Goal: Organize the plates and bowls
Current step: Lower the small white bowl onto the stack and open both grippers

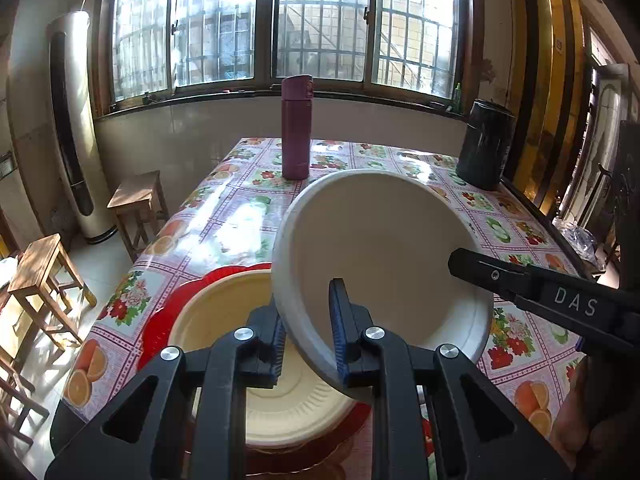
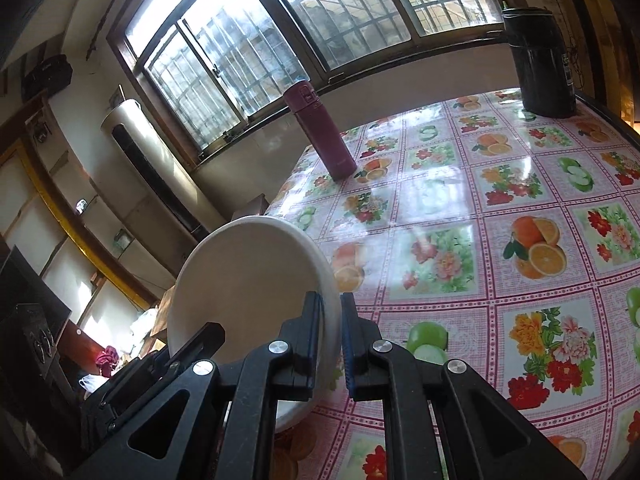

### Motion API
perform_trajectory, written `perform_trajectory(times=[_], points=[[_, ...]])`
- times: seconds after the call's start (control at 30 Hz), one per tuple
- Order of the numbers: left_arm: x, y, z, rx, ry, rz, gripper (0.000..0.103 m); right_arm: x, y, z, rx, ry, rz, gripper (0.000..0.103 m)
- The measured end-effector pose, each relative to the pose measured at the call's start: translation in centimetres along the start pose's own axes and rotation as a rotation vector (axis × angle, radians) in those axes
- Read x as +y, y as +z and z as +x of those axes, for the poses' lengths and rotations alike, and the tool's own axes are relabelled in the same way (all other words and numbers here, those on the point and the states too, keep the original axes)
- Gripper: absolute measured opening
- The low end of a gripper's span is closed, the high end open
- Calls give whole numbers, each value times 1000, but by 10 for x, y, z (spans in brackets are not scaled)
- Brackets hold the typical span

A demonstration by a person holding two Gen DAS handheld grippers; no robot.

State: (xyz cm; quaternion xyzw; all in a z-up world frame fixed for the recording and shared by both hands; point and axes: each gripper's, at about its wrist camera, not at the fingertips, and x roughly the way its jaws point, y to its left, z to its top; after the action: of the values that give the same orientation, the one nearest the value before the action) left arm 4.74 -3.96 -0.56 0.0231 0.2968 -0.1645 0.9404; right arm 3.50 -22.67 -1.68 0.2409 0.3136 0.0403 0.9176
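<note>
Barred windows (image 1: 280, 28) fill the wall behind a bench (image 1: 248, 208) covered with a glossy fruit-and-flower cloth; strong glare washes out part of the pattern. On its far side stand a maroon flask (image 1: 296, 128) and a dark cylindrical container (image 1: 485, 144), well apart. Both grippers hold one white bowl (image 1: 380, 240), tilted on its edge above the bench. The left gripper (image 1: 308, 336) has its jaws nearly closed on the near rim of the bowl, one finger inside and one outside. The right gripper (image 2: 331, 340) pinches the opposite rim in the same way, jaws almost fully shut; in the left view only one black finger of it shows, entering from the right. Below the bowl lies a cream plate (image 1: 224, 312) on a red plate (image 1: 160, 320), both partly hidden by the left gripper. Wooden stools (image 1: 44, 280) and a tall white appliance (image 1: 76, 128) stand at the left side.
</note>
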Motion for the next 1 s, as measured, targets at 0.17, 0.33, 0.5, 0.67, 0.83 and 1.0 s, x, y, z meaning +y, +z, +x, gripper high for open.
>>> perform_trajectory(times=[0.17,0.33,0.5,0.67,0.83,1.0], points=[[28,-2,1,-4,61,-33,18,29,-7,25,31,31,-42,11],[47,-12,12,20,125,-42,20,48,-21,53,72,29,-85,11],[66,-21,22,48,140,-88,73,63,-41,69,45,-87,-195,15],[73,-20,18,30,198,-97,83,53,-41,65,26,-84,-173,25],[70,-15,8,-21,281,-91,83,34,-30,41,-55,-55,-147,29],[59,-6,-10,-102,348,-80,83,6,-22,14,-129,-51,-116,30]])
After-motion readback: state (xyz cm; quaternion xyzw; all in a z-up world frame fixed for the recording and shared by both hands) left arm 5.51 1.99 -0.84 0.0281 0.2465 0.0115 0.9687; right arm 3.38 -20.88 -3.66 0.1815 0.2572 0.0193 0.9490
